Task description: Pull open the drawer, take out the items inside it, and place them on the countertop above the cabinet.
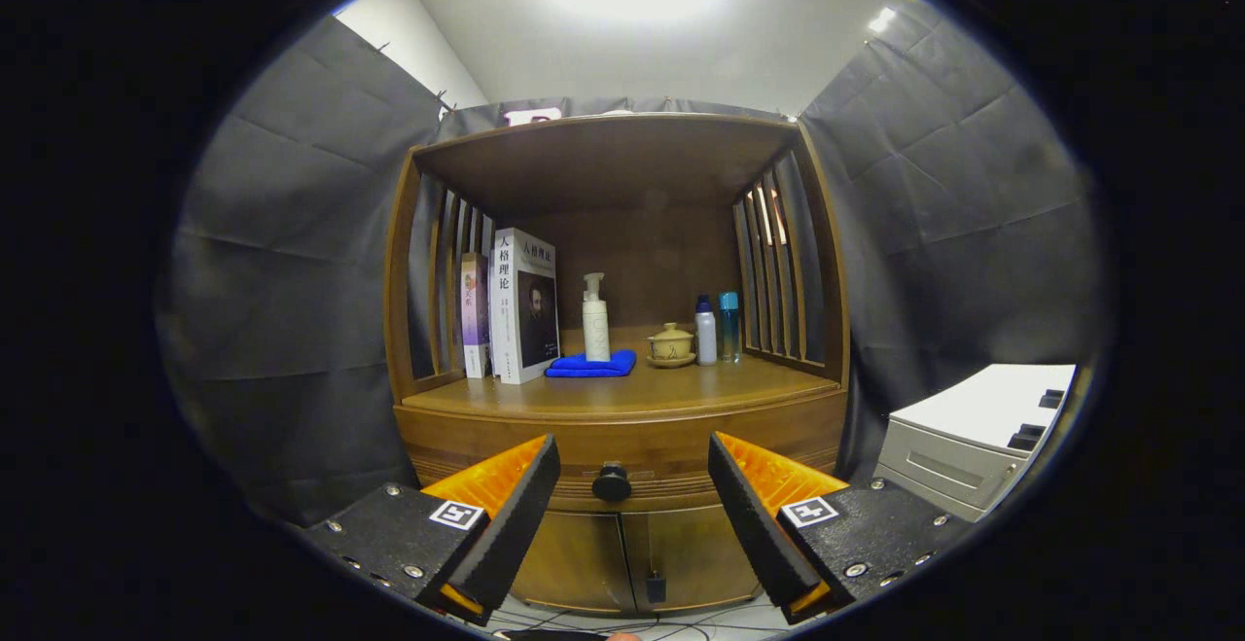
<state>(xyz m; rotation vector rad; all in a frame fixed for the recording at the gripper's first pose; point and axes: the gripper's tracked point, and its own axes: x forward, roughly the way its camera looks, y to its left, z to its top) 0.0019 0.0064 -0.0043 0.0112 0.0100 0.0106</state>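
Note:
A wooden cabinet stands straight ahead, its drawer [622,451] closed under the countertop [622,393]. The drawer's round dark knob [612,482] sits just beyond my fingers, centred in the gap between them. My gripper [634,471] is open, with nothing between its fingers, and is still apart from the knob. The drawer's contents are hidden.
On the countertop stand two books [511,305], a blue cloth [591,364] with a white pump bottle [595,320] on it, a small lidded cup [671,342] and two slim bottles [717,328]. Slatted sides and a roof enclose the shelf. A white-grey machine [973,437] stands at the right.

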